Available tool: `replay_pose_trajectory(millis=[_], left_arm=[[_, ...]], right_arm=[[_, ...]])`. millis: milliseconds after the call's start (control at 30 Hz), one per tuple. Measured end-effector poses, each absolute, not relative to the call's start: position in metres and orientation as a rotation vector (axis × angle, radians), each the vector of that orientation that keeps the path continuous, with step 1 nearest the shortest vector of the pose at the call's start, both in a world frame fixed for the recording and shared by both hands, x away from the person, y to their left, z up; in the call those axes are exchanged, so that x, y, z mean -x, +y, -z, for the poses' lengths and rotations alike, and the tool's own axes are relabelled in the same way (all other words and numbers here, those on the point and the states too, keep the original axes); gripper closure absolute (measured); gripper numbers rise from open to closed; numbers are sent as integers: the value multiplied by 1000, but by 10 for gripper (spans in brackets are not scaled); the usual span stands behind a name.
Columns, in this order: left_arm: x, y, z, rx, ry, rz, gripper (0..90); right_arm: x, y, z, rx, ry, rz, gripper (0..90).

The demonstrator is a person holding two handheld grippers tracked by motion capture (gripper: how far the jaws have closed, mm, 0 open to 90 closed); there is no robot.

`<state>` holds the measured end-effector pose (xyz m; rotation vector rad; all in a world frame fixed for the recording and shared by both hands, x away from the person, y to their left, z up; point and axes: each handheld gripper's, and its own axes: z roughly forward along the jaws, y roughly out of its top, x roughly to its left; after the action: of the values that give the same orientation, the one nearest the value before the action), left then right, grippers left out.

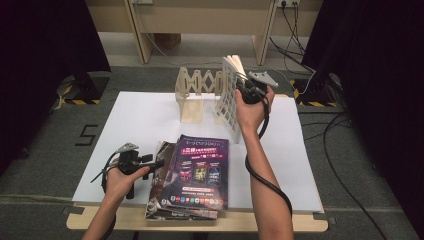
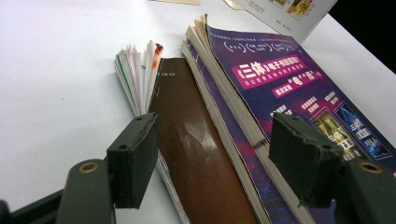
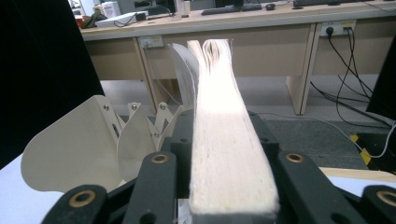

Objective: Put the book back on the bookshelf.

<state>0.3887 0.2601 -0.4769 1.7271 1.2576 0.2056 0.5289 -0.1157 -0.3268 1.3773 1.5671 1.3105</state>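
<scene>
Grey carpet [image 1: 45, 165], wooden desk [image 3: 261, 28] behind

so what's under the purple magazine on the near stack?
Under the purple magazine lie more magazines, edges showing; a brown-covered one sticks out at its left, with fanned pages beyond. Their covers and the exact count are hidden.

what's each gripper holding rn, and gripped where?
Right gripper: a book standing upright at the rack, with the jaws on either side of its page edge. Left gripper: nothing; its jaws stand open around the magazine stack.
</scene>
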Motion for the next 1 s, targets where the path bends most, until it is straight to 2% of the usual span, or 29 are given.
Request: replay_pose_trajectory(millis=[433, 1000], left_arm=[[-388, 261, 475, -1723, 1254, -209, 319], [-389, 262, 475, -1722, 1256, -212, 319]], right_arm=[[-524, -119, 328, -1418, 1595, -1314, 663], [-535, -115, 329, -1462, 1595, -1263, 691]])
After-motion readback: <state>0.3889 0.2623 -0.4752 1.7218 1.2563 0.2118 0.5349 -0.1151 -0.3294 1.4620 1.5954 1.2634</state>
